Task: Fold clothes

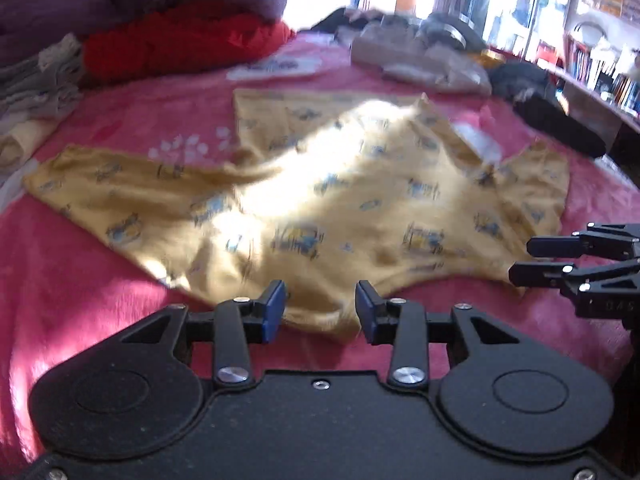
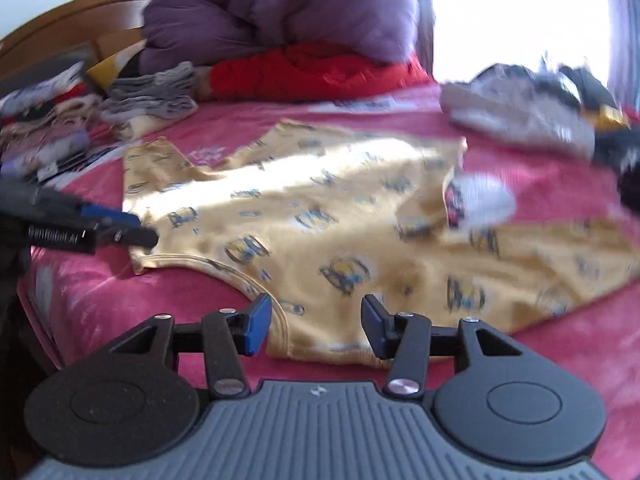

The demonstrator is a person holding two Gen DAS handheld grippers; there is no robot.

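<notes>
On the pink bedspread [image 1: 80, 280], the yellow printed shirt [image 1: 320, 200] lies spread flat, sleeves out to either side, its neckline toward me. I take that shirt as my landmark. My left gripper [image 1: 320, 312] hovers at the shirt's near edge with its blue-padded fingers parted and nothing between them. My right gripper [image 2: 316, 324] stands likewise released, straddling the near hem beside the curved neckline [image 2: 240, 280]. From the right view the left gripper [image 2: 136, 228] shows at the shirt's near-left corner; I cannot tell from there whether it touches cloth.

As I judge it, a spread shirt fits either a garment laid out for folding or one just opened, so I only weigh the risks. Both views are blurred by motion, so a closing pinch could miss the thin edge, or catch the bedspread along with it and drag the shirt askew. A small white sock-like item [image 2: 480, 200] lies on the shirt's far-right part; folding over it would trap a lump. Uneven lifts by the two grippers would skew the fold.

I see no containers. Beyond the shirt's far-left side sits a stack of folded grey clothes [image 2: 156, 96]; beyond its far-right side, a loose heap of clothes [image 2: 520, 116].
</notes>
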